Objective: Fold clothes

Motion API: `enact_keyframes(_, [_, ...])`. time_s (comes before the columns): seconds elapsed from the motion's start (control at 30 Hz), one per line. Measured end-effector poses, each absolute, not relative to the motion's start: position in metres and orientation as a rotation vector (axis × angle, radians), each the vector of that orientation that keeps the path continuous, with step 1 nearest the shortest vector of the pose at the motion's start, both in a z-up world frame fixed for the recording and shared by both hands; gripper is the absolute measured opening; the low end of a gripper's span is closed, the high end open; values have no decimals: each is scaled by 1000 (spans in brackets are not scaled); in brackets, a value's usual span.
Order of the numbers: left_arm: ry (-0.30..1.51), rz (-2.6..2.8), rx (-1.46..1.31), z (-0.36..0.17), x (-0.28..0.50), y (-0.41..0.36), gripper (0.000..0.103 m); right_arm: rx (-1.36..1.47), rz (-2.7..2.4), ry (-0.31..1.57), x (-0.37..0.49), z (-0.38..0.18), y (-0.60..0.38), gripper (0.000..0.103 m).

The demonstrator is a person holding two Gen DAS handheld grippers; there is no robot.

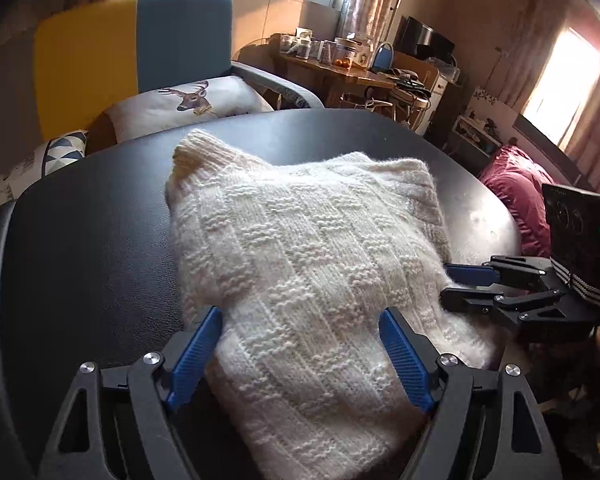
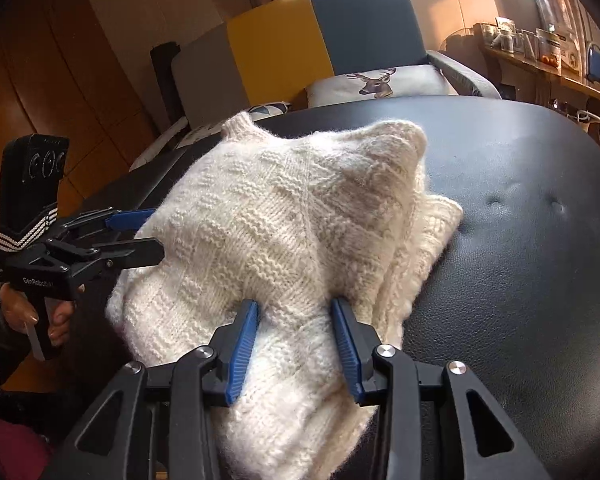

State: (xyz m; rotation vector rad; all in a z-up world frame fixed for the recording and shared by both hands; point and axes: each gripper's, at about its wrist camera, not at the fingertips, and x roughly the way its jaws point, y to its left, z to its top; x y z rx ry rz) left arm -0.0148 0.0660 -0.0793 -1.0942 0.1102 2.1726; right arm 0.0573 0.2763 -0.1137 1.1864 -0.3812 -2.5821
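A cream knitted sweater [image 1: 300, 232] lies folded in a thick bundle on the black padded table [image 1: 84, 248]. My left gripper [image 1: 302, 316] stands open at the bundle's near edge, its blue pads [image 1: 198, 352] wide apart on either side of the knit. In the right wrist view, my right gripper [image 2: 296, 312] is shut on a bunched fold of the sweater [image 2: 284, 216], the fabric squeezed between its pads [image 2: 242, 344]. Each gripper shows in the other's view: the right gripper [image 1: 452, 284] at the sweater's right edge, the left gripper [image 2: 148, 236] at its left edge.
A yellow and blue armchair [image 1: 132, 56] with a deer cushion [image 1: 188, 100] stands behind the table. A cluttered wooden desk [image 1: 340, 72] sits at the back right, and red bedding [image 1: 516, 188] lies right of the table. A person's hand [image 2: 32, 312] holds the left gripper's handle.
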Motion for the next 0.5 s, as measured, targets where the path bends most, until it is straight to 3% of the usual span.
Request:
enact_keyframes(0.2, [-38, 2217, -1150, -72, -17, 28, 82, 1096, -2598, -723, 83, -91, 312, 42])
enact_keyframes(0.5, [-113, 2278, -1275, -84, -10, -14, 82, 1149, -2552, -1107, 129, -129, 363, 47])
